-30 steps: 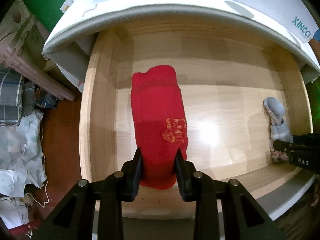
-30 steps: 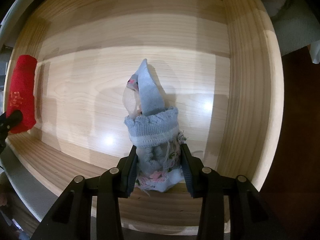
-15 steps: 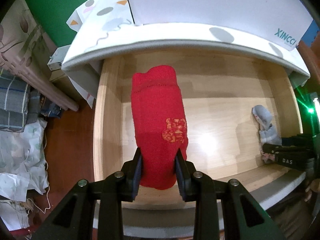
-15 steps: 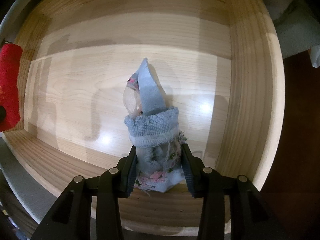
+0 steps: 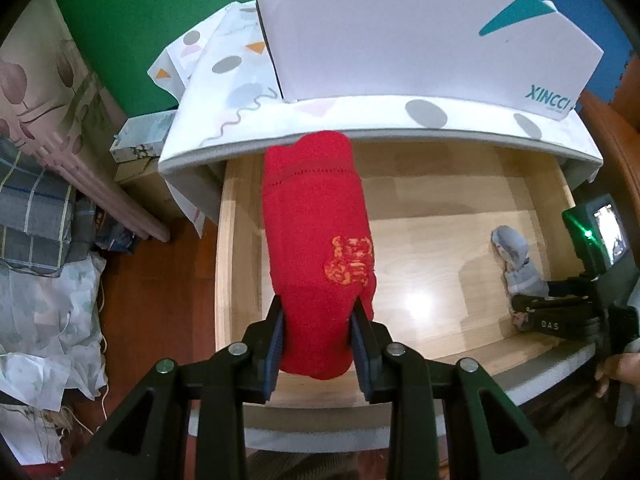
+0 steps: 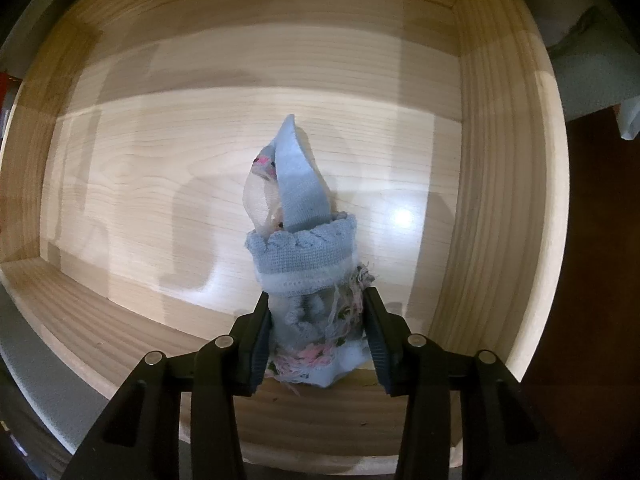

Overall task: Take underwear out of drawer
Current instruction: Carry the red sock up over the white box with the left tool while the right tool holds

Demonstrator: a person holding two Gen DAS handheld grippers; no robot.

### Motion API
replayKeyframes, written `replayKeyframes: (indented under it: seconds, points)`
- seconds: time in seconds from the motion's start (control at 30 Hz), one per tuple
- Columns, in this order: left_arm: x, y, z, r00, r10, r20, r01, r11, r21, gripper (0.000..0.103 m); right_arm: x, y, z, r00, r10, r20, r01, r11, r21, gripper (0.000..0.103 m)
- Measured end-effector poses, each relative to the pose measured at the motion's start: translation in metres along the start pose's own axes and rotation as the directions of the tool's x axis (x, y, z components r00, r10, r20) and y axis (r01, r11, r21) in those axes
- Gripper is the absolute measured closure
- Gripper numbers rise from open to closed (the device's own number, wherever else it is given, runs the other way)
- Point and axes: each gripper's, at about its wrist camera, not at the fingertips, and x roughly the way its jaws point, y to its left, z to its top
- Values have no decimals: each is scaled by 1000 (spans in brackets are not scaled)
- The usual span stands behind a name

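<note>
A rolled red underwear (image 5: 316, 240) with an orange emblem hangs above the open wooden drawer (image 5: 440, 240), near its left side. My left gripper (image 5: 318, 344) is shut on the roll's lower end. At the right end of the drawer floor lies a light blue underwear bundle (image 5: 516, 256) with lace and pink flowered trim. In the right wrist view my right gripper (image 6: 318, 332) points down into the drawer (image 6: 160, 160). Its pads are closed on the lower end of the blue bundle (image 6: 304, 248), which rests on the drawer floor by the front wall.
A white box (image 5: 400, 32) marked XINCCI stands on the patterned cloth (image 5: 240, 80) over the cabinet top, overhanging the drawer's back. Folded fabrics and papers (image 5: 40, 240) pile up on the floor at the left. A person's hand (image 5: 616, 372) holds the right gripper.
My left gripper has risen with the red roll, so the drawer looks smaller and farther. The red roll has slid out of the right wrist view. The right gripper and blue bundle stay put.
</note>
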Motion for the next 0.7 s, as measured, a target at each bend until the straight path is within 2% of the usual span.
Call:
replayKeyframes:
  seconds: [0.37,0.7]
  points:
    - [-28,10,3,999,-3,47,4,1000,-4,73,6,12,-3,1000,-21,2,21,1000,0,60]
    - [-69,14,9,993,-1,122,-2,1000,25,73,9,14,-7,1000,-20,6,20,1000,6,60]
